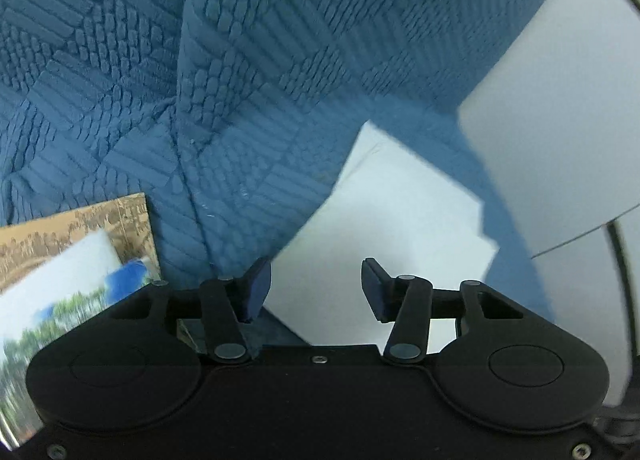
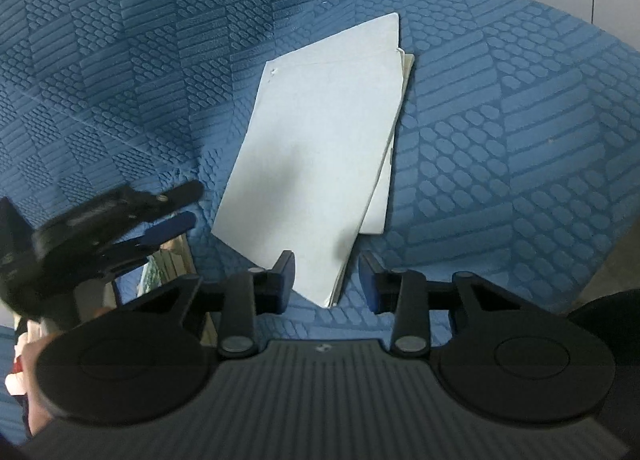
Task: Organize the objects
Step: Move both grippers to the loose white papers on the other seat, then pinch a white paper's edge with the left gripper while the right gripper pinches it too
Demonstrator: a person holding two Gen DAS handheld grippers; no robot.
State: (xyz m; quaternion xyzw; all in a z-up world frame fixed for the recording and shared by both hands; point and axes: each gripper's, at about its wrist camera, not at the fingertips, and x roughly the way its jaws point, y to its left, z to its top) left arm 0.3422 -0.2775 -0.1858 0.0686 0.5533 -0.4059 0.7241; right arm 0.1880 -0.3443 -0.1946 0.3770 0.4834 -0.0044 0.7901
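Papers (image 2: 316,164), white, loosely stacked on blue quilted bedding (image 2: 500,132), at twelve o'clock of right claw (image 2: 327,284); both claws part-open, empty, left claw (image 1: 316,288) alongside; step: approach; next: closing on stack's corner.

A stack of white paper sheets (image 2: 316,156) lies flat on the blue quilted fabric surface (image 2: 500,120), its sheets slightly fanned so that lower edges show along one long side. One near corner points toward the right wrist camera. Just beside the stack, at its left in the right wrist view, lies a photo print with a tan border, trees and blue sky (image 1: 60,260), partly hidden.
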